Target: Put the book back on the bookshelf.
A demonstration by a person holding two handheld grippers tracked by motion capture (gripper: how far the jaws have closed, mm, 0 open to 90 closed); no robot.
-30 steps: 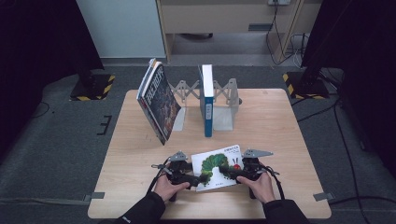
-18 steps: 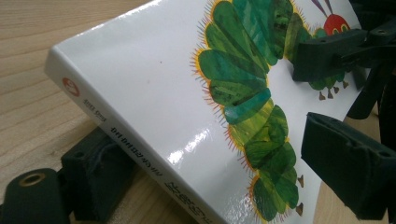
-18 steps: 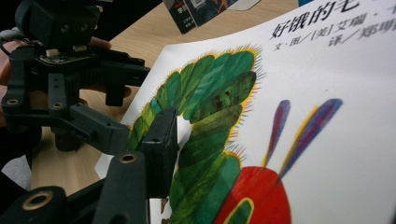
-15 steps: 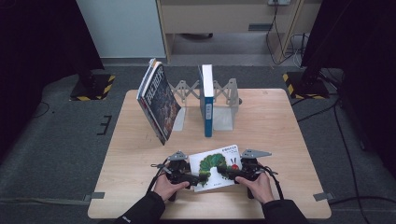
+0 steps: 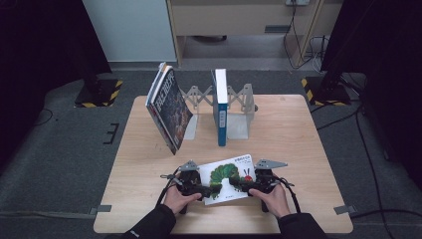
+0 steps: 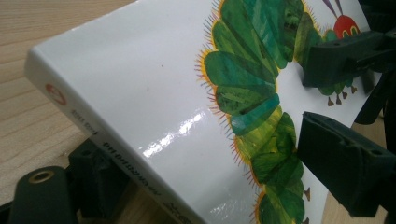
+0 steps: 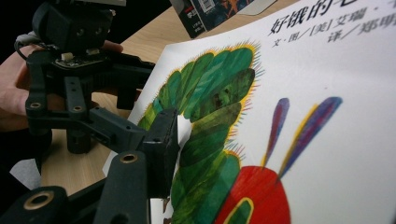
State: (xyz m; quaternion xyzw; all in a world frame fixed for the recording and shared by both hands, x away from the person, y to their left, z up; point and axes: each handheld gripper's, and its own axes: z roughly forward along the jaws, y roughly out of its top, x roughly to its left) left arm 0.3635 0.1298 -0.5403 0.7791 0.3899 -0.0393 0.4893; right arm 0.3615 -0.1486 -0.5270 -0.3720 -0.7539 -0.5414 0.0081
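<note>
Clamping the picture book [image 5: 230, 178] from both ends, the two grippers are holding it over the near edge of the table [image 5: 298, 129], just in front of the person's hands. The left gripper [image 5: 201, 189] is pinching the spine side, one jaw lying on the glossy cover and the other tucked beneath the book. The right gripper [image 5: 239, 185] is biting the opposite edge, near the caterpillar's red head; its upper jaw is pressing on the cover, while its lower jaw is hidden under the book, so this grip is judged rather than plainly seen.

Judging by the layout, the job is barely getting under way. Well ahead of both grippers, the folding rack [image 5: 239, 107] is already carrying a blue book [image 5: 221, 107] upright, and dark books [image 5: 169, 112] are leaning at the rack's left end. An open slot is waiting between those two. Carrying the picture book forward, turning it on edge and sliding it in are all remaining.
</note>
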